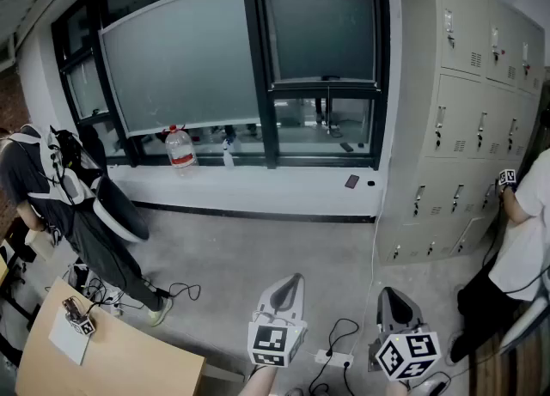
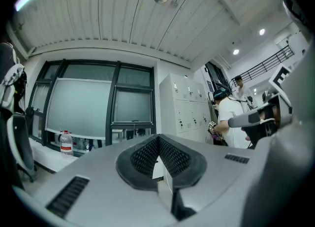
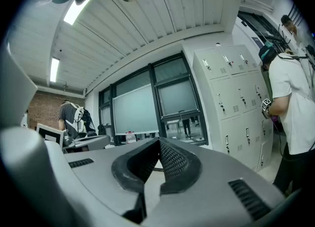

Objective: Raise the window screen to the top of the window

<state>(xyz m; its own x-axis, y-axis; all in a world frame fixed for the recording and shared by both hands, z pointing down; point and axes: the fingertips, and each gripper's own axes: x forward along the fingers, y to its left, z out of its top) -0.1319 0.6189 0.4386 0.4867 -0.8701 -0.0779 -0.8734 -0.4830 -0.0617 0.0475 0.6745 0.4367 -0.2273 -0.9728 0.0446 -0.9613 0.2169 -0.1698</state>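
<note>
The window fills the far wall. Its right pane holds a grey screen (image 1: 320,35) in a black frame, with the lower bar (image 1: 326,87) about two thirds of the way down and clear glass below. A wider grey screen (image 1: 185,63) covers the left pane. Both grippers are low, over the floor and far from the window. The left gripper (image 1: 290,281) and the right gripper (image 1: 391,295) are shut with nothing between the jaws. The left gripper view shows its shut tips (image 2: 158,137) below the right screen (image 2: 132,104). In the right gripper view, that gripper's shut tips (image 3: 158,140) sit under the same screen (image 3: 177,97).
A water bottle (image 1: 180,147), a spray bottle (image 1: 227,152) and a phone (image 1: 351,181) rest on the white sill. Grey lockers (image 1: 468,111) stand at the right, with a person (image 1: 526,231) beside them. Another person (image 1: 60,205) stands left. A wooden table (image 1: 112,360) and floor cables (image 1: 333,356) lie near me.
</note>
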